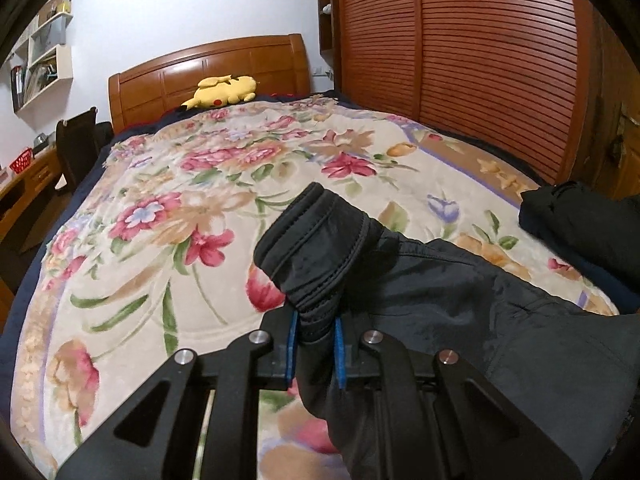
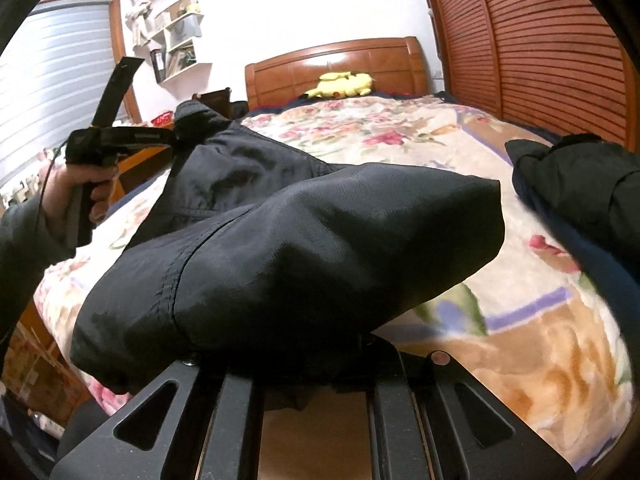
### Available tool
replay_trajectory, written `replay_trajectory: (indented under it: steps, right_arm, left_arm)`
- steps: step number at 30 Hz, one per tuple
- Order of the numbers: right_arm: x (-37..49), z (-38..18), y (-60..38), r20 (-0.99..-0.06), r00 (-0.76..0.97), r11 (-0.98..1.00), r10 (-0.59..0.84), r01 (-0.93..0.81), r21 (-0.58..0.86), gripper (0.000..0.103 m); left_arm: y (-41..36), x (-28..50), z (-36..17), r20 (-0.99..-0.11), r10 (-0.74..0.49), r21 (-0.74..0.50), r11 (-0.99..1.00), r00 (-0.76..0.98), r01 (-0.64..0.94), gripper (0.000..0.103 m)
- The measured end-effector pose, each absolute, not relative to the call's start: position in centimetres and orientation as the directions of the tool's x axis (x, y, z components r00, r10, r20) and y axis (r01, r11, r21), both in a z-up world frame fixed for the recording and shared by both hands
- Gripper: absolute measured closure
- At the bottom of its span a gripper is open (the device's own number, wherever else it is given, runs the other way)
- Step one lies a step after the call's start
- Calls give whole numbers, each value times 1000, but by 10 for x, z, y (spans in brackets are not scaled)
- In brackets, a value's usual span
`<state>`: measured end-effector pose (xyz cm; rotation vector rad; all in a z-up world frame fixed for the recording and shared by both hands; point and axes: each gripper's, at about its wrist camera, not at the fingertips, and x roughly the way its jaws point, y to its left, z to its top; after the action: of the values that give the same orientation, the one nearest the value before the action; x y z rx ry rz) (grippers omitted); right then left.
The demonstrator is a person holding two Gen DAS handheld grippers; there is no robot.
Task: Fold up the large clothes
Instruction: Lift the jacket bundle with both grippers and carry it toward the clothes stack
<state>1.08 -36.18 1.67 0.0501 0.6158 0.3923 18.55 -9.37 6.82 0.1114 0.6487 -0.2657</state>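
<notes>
A large black jacket (image 1: 460,292) hangs above the flowered bedspread (image 1: 160,208), held between both grippers. My left gripper (image 1: 316,328) is shut on the jacket's ribbed cuff (image 1: 316,240), which bunches up between the blue pads (image 1: 339,352). In the right wrist view the left gripper (image 2: 170,136) holds that cuff up at the left. The jacket's body (image 2: 320,248) drapes over my right gripper (image 2: 316,360) and hides its fingers; the cloth seems pinched there.
A second dark folded garment (image 1: 576,216) lies at the bed's right edge, also seen in the right wrist view (image 2: 580,192). A yellow plush toy (image 1: 224,90) rests by the wooden headboard (image 1: 208,68). A slatted wardrobe (image 1: 480,60) stands right; desk and chair (image 1: 76,144) left.
</notes>
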Motion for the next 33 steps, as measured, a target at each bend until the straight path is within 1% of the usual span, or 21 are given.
replay_trajectory:
  steps: [3, 6, 10, 13, 15, 17, 20, 25, 29, 30, 33]
  right_arm:
    - [6, 18, -365, -545, 750, 925, 374, -347, 156, 98]
    - [4, 20, -369, -539, 765, 933, 353, -329, 143, 98]
    - [5, 32, -374, -522, 791, 943, 319, -319, 92, 98]
    - [9, 45, -382, -506, 809, 949, 298, -307, 69, 98]
    - [11, 52, -388, -506, 816, 953, 278, -300, 40, 98]
    - [15, 63, -403, -520, 814, 961, 259, -273, 51, 98]
    - [16, 89, -419, -516, 835, 973, 189, -229, -15, 98]
    - [18, 136, -456, -488, 867, 987, 97, -145, -63, 98]
    - [19, 163, -491, -466, 884, 993, 26, -78, -93, 99]
    - [19, 171, -505, -457, 889, 993, -7, -47, -105, 99]
    - [17, 188, -541, -439, 891, 988, -118, 59, -145, 99]
  left_arm:
    - [-99, 181, 71, -601, -209, 28, 959, 771, 282, 92]
    - [-103, 180, 74, -600, -225, 7, 958, 768, 286, 92]
    - [-118, 183, 82, -596, -243, 1, 953, 765, 304, 92]
    - [-137, 187, 93, -574, -263, -5, 948, 776, 318, 93]
    - [-153, 191, 101, -562, -282, -14, 943, 777, 332, 93]
    - [-170, 196, 112, -551, -328, -53, 931, 767, 360, 93]
    - [-198, 195, 130, -518, -401, -104, 906, 756, 409, 94]
    - [-249, 198, 169, -485, -453, -90, 877, 748, 473, 94]
    - [-299, 207, 206, -451, -495, -85, 852, 743, 516, 94]
    - [-314, 208, 215, -441, -519, -98, 839, 732, 535, 94]
    - [-358, 209, 226, -445, -578, -128, 797, 684, 590, 94]
